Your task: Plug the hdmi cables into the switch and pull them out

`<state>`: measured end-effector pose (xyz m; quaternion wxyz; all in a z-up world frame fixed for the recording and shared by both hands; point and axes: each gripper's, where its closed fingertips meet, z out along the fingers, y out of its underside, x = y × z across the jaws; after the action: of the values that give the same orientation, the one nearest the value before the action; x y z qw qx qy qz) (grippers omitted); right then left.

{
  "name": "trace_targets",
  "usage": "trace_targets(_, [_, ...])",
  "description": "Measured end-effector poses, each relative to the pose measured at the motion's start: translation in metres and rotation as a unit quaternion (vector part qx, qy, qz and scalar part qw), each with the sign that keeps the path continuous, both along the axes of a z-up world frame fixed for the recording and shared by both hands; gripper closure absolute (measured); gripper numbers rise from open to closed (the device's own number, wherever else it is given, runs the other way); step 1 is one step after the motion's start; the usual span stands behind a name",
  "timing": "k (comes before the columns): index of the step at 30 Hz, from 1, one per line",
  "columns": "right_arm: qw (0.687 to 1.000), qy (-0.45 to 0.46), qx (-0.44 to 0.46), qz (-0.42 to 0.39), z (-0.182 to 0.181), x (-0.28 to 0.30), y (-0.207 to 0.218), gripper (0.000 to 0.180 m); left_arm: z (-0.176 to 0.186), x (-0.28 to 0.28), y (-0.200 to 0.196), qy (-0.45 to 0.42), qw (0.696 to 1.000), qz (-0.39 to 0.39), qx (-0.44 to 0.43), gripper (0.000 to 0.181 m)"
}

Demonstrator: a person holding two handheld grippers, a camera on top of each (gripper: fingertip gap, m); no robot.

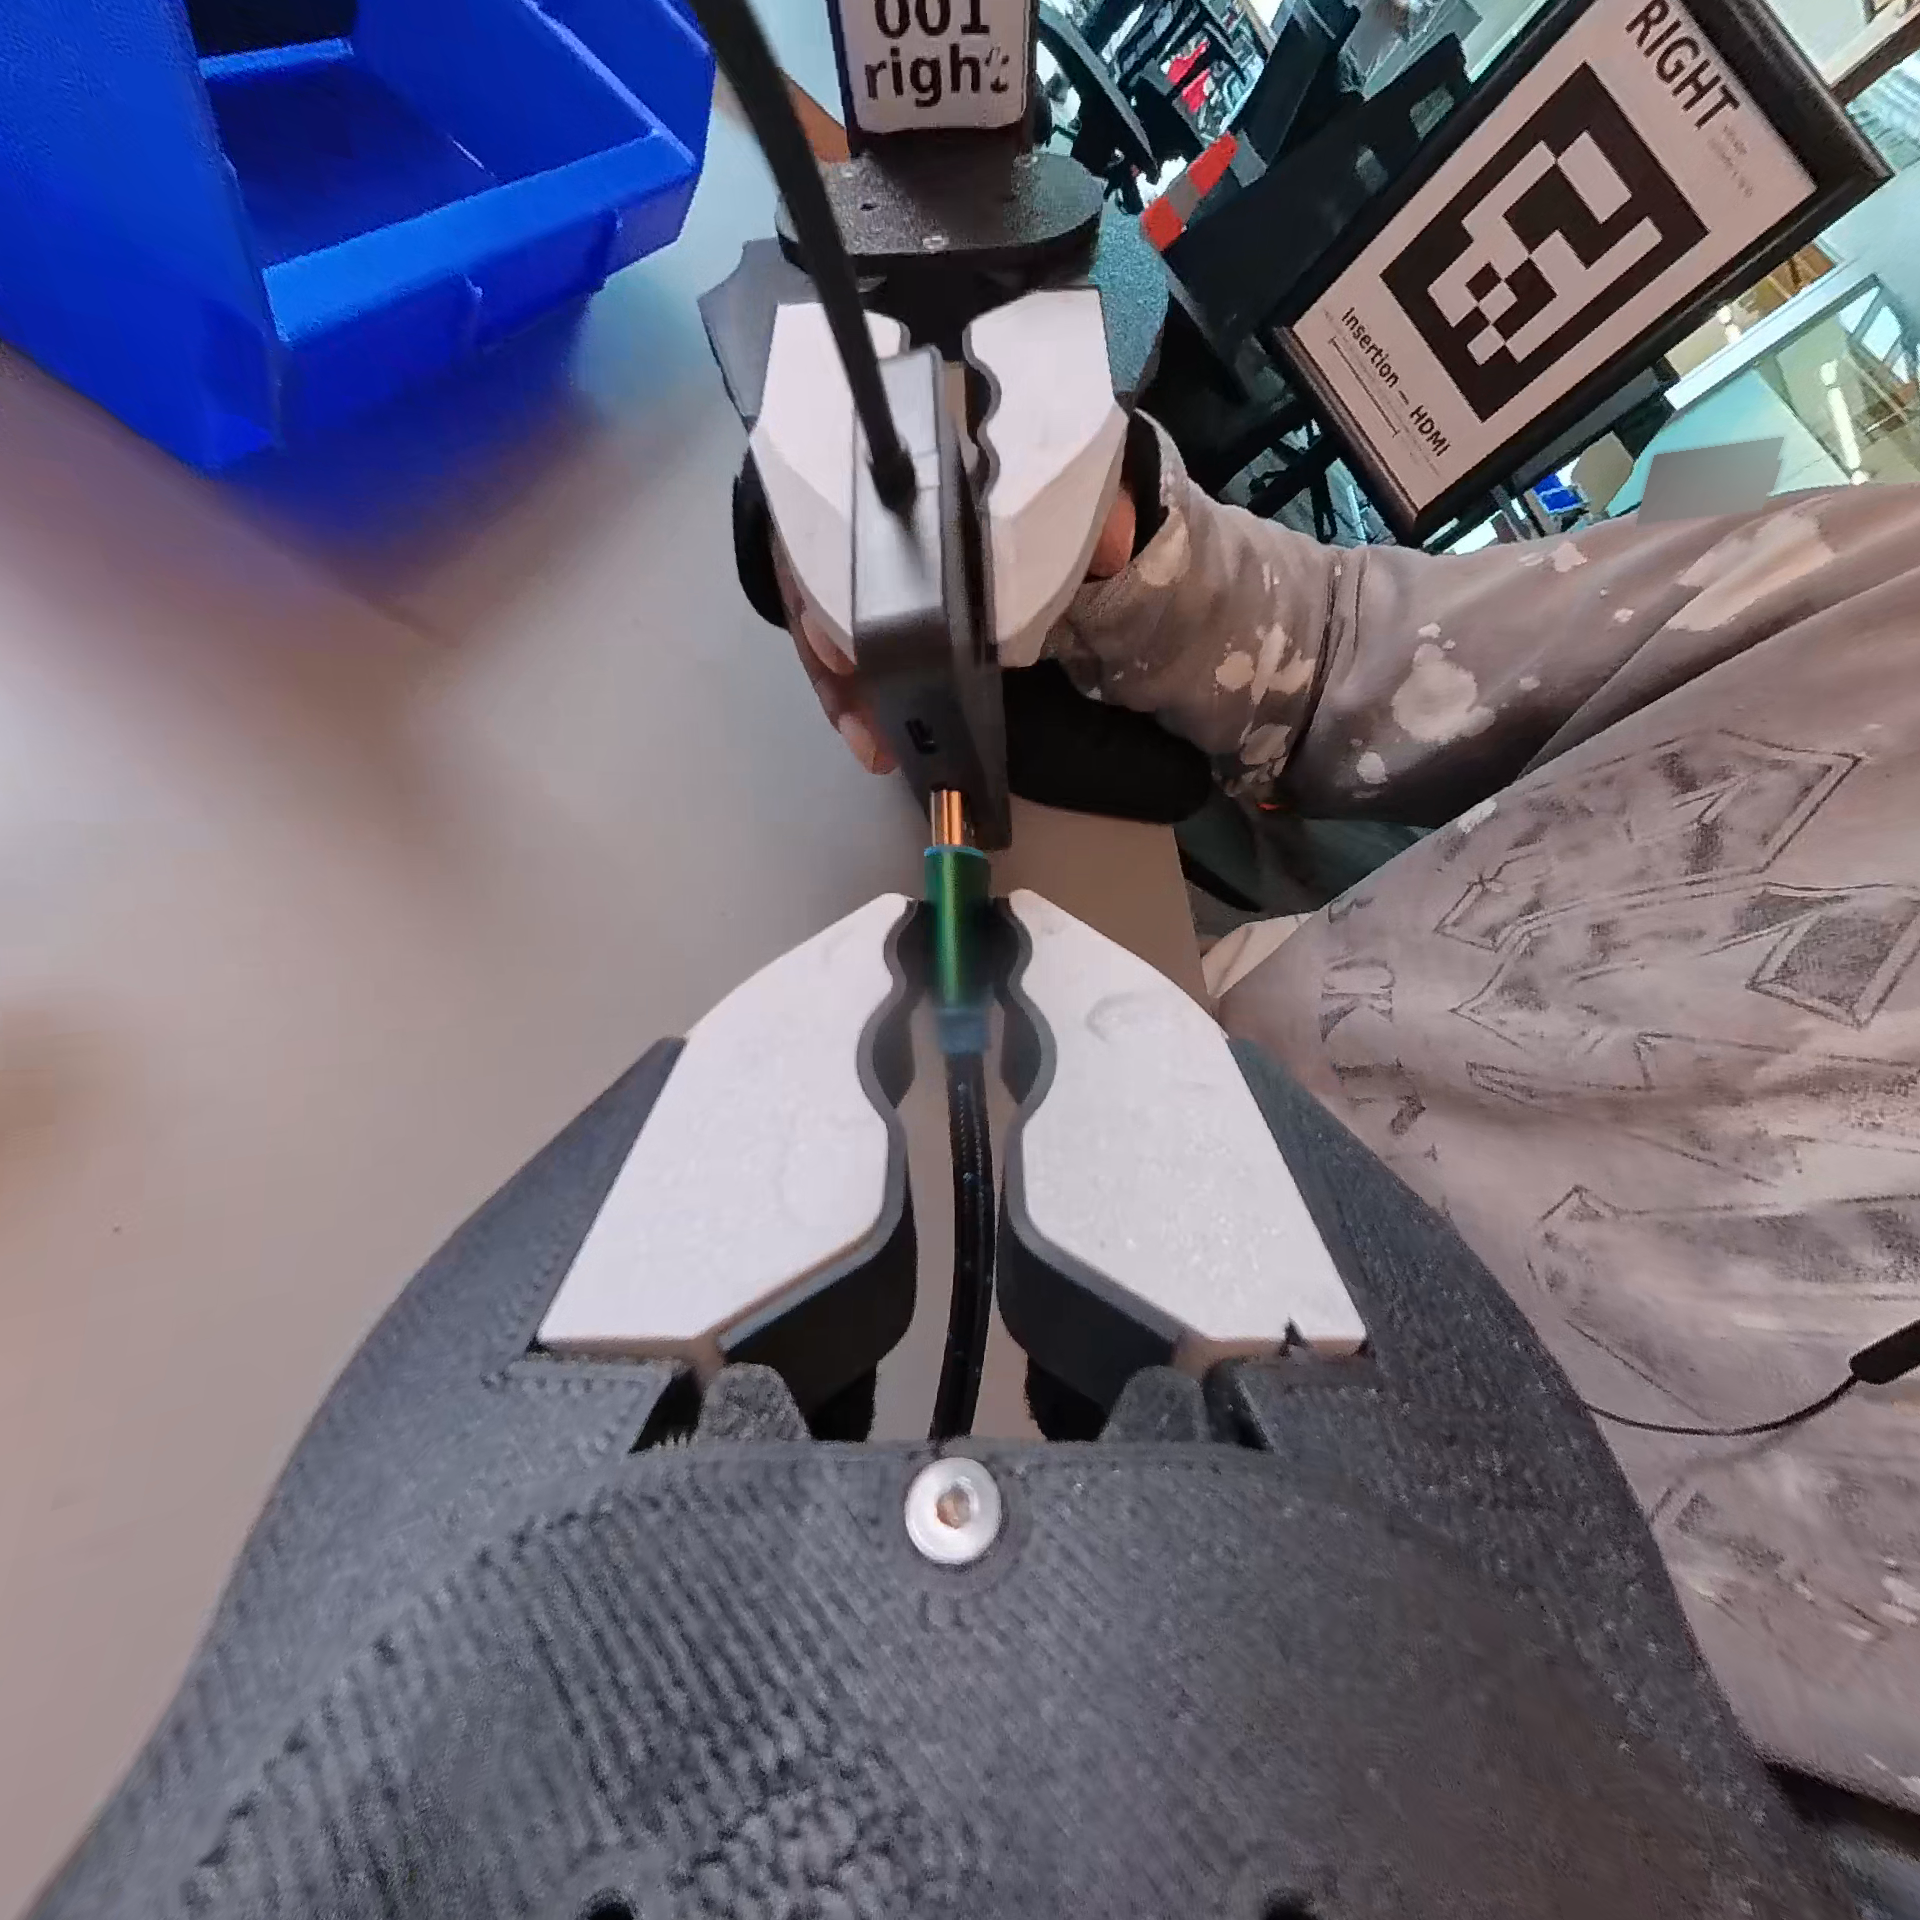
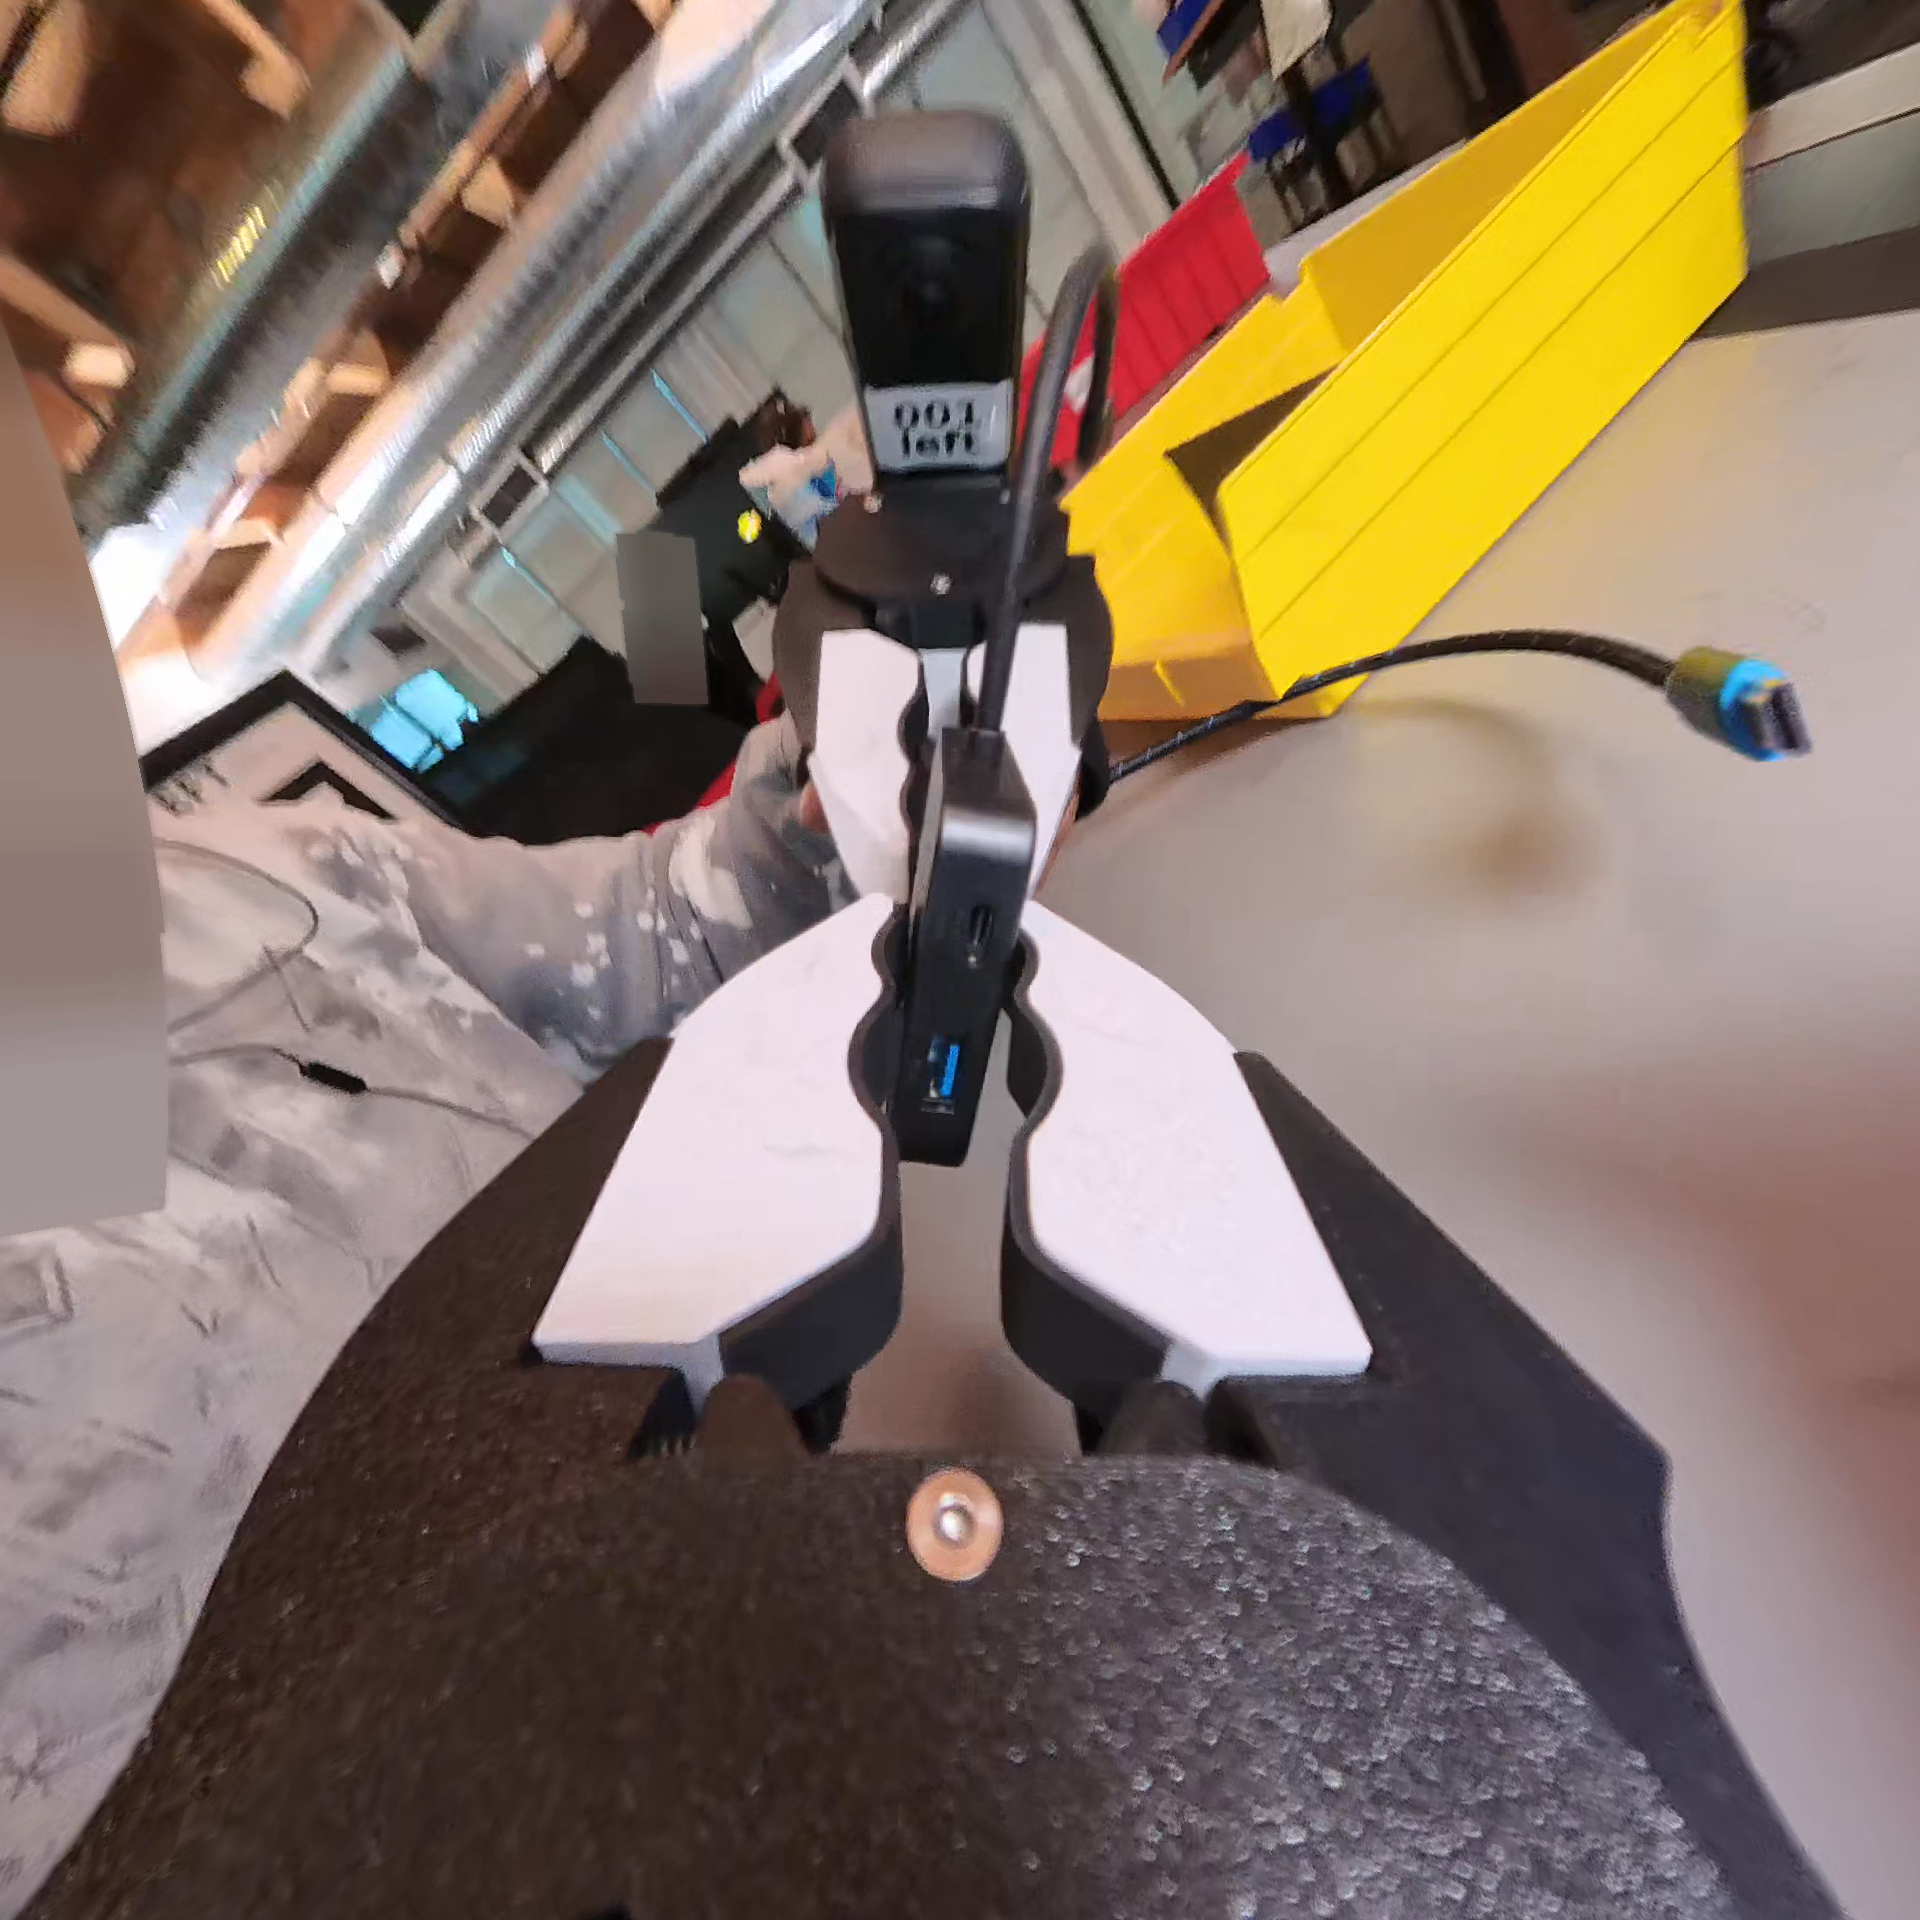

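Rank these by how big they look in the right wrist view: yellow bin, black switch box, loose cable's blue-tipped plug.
1. yellow bin, largest by far.
2. black switch box, held near the camera between the white fingers, so nearness flatters it.
3. blue-tipped plug, smallest, lying farther off on the table.

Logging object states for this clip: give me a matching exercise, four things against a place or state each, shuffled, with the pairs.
Things:
1. green-collared HDMI plug
2. black switch
3. blue-collared HDMI plug
4. blue bin

Places or states:
A. loose, sticking out above the table, held by no claw
B. on the table, beyond and to the left of both claws in the left wrist view
C. gripped in the left claw, metal tip at a switch port
D. clamped in the right claw

Pairs: 1-C, 2-D, 3-A, 4-B
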<state>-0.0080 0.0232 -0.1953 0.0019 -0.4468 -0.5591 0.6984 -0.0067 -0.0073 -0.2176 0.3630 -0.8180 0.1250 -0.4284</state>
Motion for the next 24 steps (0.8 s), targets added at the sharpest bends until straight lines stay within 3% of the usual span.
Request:
trace_targets(7, [0.997,-0.014,0.053,0.047,-0.014,0.007,-0.020,0.166,-0.021,0.009,-0.018,0.069,0.995,-0.061,-0.035,0.168])
trace_targets(19, [0.992,-0.051,0.082,0.080,-0.031,0.013,-0.028,0.167,-0.046,0.021,-0.026,0.147,0.982,-0.093,-0.074,0.168])
trace_targets(24, [0.990,-0.055,0.098,0.080,-0.031,0.016,-0.025,0.167,-0.040,0.024,-0.022,0.114,0.987,-0.092,-0.067,0.169])
